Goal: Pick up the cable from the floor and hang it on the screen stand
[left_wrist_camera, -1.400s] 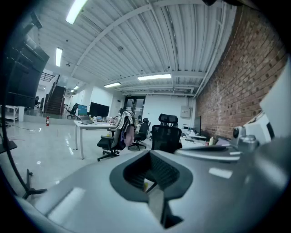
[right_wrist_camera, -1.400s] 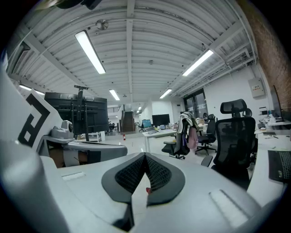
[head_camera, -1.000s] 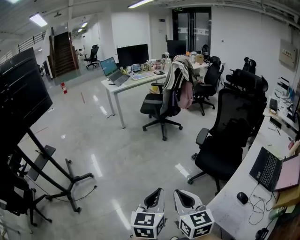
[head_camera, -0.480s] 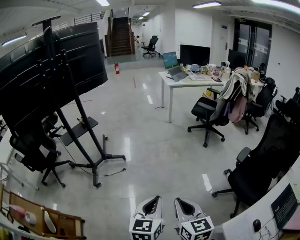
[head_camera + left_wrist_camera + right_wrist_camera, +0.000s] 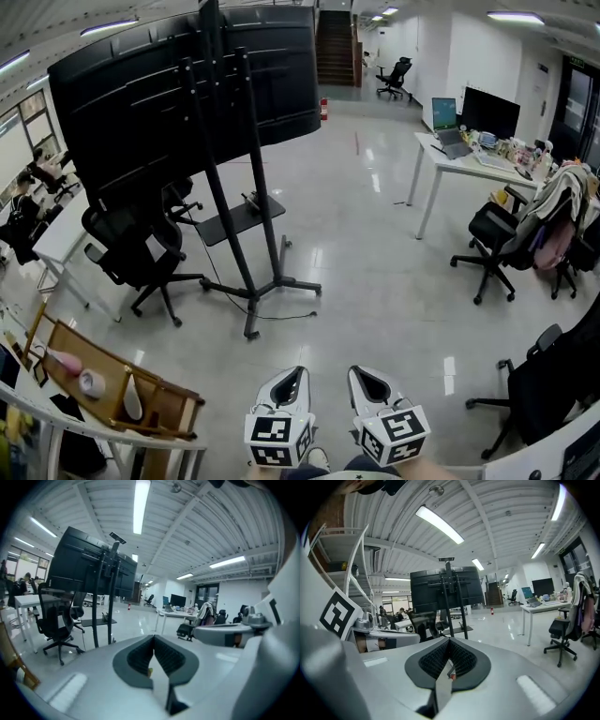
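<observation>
At the stand's (image 5: 242,202) foot the cable (image 5: 286,319) is lying on the floor, running roughly left to right, well ahead of both grippers. The left gripper (image 5: 292,374), jaws together and empty, is sitting slightly nearer than the right gripper (image 5: 362,373), likewise closed on nothing.

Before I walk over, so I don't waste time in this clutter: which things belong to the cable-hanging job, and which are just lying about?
Job:
- cable on the floor
- screen stand
- left gripper and right gripper, both shut, empty

Lying about:
- black office chair
- desk with laptop
- wooden rack
- fire extinguisher
</observation>
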A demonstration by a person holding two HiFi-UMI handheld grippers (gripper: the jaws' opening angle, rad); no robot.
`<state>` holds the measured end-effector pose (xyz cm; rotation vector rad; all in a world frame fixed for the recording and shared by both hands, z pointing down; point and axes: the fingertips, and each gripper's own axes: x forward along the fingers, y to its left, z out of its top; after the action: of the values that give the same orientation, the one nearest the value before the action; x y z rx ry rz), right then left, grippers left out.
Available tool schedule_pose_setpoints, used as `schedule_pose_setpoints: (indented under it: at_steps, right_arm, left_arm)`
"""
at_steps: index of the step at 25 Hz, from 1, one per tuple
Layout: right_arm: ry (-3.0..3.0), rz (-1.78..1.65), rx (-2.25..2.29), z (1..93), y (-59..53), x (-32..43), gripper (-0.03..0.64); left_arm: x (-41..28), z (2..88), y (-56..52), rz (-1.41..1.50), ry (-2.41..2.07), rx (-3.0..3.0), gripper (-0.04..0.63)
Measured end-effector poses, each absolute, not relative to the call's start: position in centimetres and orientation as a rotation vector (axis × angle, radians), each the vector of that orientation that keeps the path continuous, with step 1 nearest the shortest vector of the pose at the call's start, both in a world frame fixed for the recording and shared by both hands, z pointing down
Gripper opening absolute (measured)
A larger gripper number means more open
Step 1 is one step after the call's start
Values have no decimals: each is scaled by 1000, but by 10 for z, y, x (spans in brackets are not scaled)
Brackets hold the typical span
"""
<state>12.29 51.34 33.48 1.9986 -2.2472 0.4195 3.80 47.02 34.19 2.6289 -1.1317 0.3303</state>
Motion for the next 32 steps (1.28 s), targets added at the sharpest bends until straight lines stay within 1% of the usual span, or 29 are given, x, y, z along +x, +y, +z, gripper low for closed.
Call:
schedule_pose_setpoints:
  at_steps: [6,13,20,26,32]
  right_arm:
    - [-2324,430,1822,346,460,70,-2]
    - [-2397,448,1645,363,374,40,-2]
    - [-2485,455,1460,378,239,20,-2]
    - [-2544,350,1297,372,113,1,-2]
    - [-2553,343,1200,384,31,-9,-2]
  left_arm:
    - [-31,352,421,296,-1315,2503,8]
    - [-88,371,347,262,-1513,2338,8]
    - [-110,383,231,288,-1664,2254,8]
    - [-125,374,114,266,-1780,2189,8]
    - [-128,389,35,301,-1827,2143,8]
